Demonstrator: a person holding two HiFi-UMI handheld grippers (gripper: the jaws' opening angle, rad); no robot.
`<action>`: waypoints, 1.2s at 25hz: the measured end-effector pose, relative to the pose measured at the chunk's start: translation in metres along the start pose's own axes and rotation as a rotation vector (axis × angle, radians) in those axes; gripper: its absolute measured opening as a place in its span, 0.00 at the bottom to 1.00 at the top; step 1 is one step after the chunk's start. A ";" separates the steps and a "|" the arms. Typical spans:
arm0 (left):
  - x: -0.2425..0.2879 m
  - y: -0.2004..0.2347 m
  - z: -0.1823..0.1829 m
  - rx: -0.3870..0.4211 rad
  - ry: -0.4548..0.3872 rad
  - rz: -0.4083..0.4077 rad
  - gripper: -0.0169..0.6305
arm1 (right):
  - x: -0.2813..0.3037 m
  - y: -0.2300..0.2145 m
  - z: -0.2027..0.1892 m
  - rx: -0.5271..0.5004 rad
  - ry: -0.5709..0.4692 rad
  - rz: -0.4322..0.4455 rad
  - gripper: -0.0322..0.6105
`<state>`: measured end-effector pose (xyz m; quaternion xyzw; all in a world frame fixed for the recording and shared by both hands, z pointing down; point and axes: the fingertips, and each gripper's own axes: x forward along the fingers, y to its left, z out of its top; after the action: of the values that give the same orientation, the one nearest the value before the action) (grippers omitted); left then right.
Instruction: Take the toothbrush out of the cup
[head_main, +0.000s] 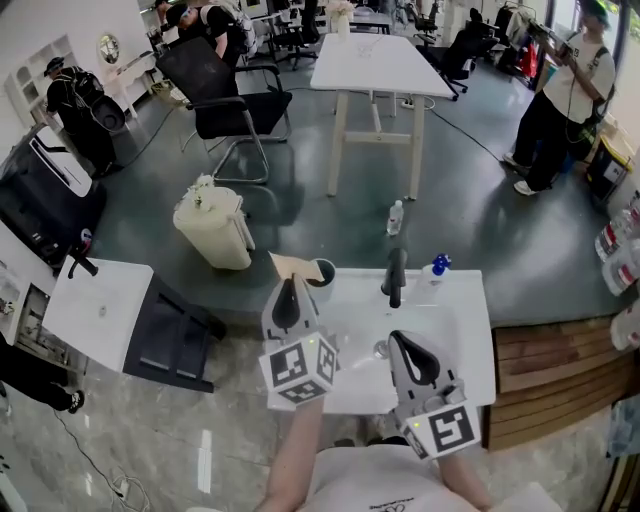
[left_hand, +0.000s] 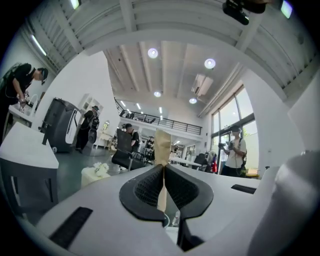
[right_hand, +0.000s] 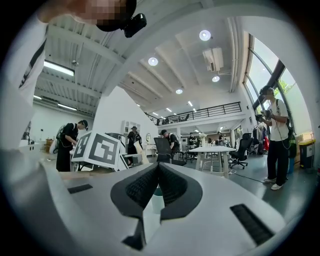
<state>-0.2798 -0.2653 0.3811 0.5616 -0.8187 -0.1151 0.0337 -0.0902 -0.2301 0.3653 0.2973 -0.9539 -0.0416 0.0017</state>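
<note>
The toothbrush (head_main: 294, 267) is a flat tan paper-wrapped strip. My left gripper (head_main: 287, 296) is shut on it and holds it raised, its top end beside the rim of the dark cup (head_main: 324, 272) at the back of the sink counter. In the left gripper view the toothbrush (left_hand: 162, 145) stands upright, pinched between the black pads (left_hand: 145, 187), and sticks out above my left gripper (left_hand: 163, 172). My right gripper (head_main: 412, 352) hangs over the basin, to the right of the left one, shut with nothing in it. In the right gripper view my right gripper (right_hand: 156, 169) has its pads meeting; the toothbrush (right_hand: 137, 153) shows at the left.
A black faucet (head_main: 396, 277) and a blue-capped bottle (head_main: 438, 266) stand at the back of the white sink counter (head_main: 472, 335). A white bin (head_main: 213, 228) sits on the floor beyond. Wooden boards (head_main: 550, 370) lie right. A white table (head_main: 372, 65), chair (head_main: 225, 100) and a person (head_main: 565, 90) are farther off.
</note>
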 end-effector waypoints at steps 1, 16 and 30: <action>-0.005 -0.002 0.010 0.014 -0.022 -0.006 0.06 | 0.001 0.002 0.002 0.000 -0.007 0.007 0.07; -0.098 -0.033 0.074 0.224 -0.247 0.048 0.06 | 0.012 -0.009 0.016 -0.007 -0.076 -0.001 0.07; -0.108 -0.035 0.071 0.269 -0.265 0.044 0.06 | 0.009 -0.026 0.017 -0.023 -0.095 -0.068 0.07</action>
<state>-0.2217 -0.1666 0.3126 0.5227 -0.8361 -0.0767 -0.1474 -0.0836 -0.2553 0.3460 0.3274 -0.9416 -0.0665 -0.0416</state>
